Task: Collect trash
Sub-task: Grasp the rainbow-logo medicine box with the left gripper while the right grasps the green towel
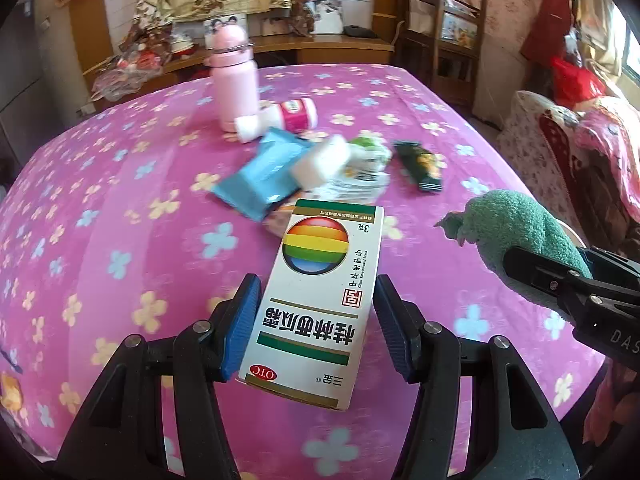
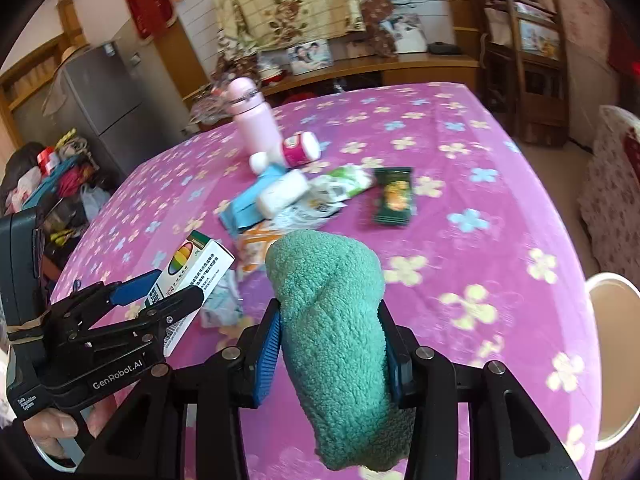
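While clamped, med box [image 1: 316, 304] btwn left claw [image 1: 316, 322] (lifted)

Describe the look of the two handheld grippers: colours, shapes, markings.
Both the left gripper and the right gripper are black, angular linkage frames with silver pivot bolts and ribbed blue pads on the fingers. The left gripper's body reads "GenRobot.AI" in white.
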{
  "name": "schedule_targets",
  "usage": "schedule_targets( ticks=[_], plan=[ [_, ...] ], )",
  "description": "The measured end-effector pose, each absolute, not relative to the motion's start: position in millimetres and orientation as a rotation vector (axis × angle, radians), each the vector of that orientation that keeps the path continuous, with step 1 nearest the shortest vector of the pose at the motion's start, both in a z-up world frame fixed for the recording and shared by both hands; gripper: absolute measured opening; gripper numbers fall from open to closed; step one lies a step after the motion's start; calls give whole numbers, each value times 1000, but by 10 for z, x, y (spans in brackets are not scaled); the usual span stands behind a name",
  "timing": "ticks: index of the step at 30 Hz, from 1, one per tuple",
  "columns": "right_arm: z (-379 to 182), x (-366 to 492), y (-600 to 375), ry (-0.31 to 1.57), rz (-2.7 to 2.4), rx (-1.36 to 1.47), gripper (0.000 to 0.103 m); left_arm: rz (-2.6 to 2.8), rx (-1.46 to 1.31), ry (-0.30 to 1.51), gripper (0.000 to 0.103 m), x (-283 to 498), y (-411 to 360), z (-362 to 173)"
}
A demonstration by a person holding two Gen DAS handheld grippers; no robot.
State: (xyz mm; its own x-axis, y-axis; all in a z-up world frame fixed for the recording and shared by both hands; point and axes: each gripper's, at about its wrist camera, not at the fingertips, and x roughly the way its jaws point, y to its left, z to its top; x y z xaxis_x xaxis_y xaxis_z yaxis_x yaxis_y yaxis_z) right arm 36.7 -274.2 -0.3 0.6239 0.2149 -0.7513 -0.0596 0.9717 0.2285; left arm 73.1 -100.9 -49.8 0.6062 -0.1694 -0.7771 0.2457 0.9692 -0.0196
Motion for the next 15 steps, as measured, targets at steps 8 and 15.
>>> schedule_targets(
  ticks=[8,15],
  plan=[
    [53,108,-3205,852,65,219,42,-308,103,896,56,703,-1551,-511],
    [78,-135,-3689,836,-24,273,42,-380,145,885,56,656,-2091,-509]
  ],
)
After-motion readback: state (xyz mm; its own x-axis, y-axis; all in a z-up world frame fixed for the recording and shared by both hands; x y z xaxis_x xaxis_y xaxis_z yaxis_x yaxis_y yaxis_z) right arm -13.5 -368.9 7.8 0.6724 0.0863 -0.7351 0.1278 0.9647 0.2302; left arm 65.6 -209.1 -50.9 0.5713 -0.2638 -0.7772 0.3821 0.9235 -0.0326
